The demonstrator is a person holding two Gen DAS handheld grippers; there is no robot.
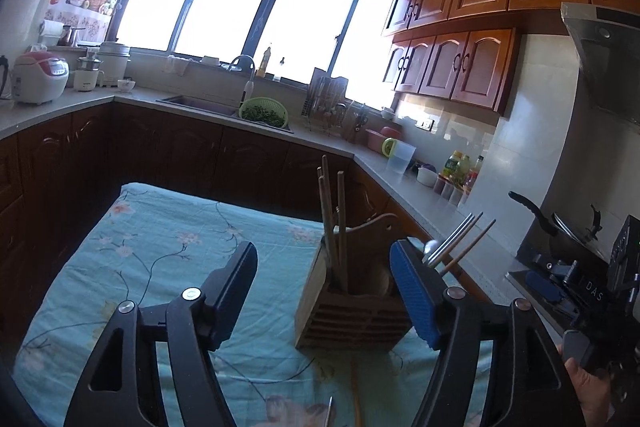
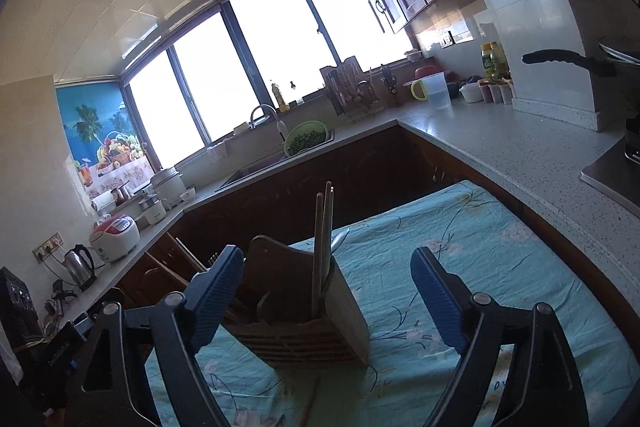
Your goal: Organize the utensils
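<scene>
A wooden utensil holder (image 1: 352,307) (image 2: 312,331) stands on the floral teal cloth (image 1: 168,247). Wooden chopsticks (image 1: 332,219) (image 2: 324,227) stand upright in it. More chopsticks, metal and wooden (image 1: 460,243), lean out to the right behind my finger. My left gripper (image 1: 324,259) is open, the holder just ahead and closer to its right finger; no pad touches it. My right gripper (image 2: 326,259) is open too and faces the holder from the other side with nothing gripped. A loose wooden chopstick (image 1: 356,387) and a metal utensil tip (image 1: 330,411) lie on the cloth in front of the holder.
The cloth-covered table sits inside a U-shaped counter (image 2: 520,147). A sink (image 1: 196,103) with a green colander (image 1: 264,113) is at the back, a rice cooker (image 1: 38,77) and kettle (image 2: 80,265) at the left, and a pan on the stove (image 1: 560,231) at the right.
</scene>
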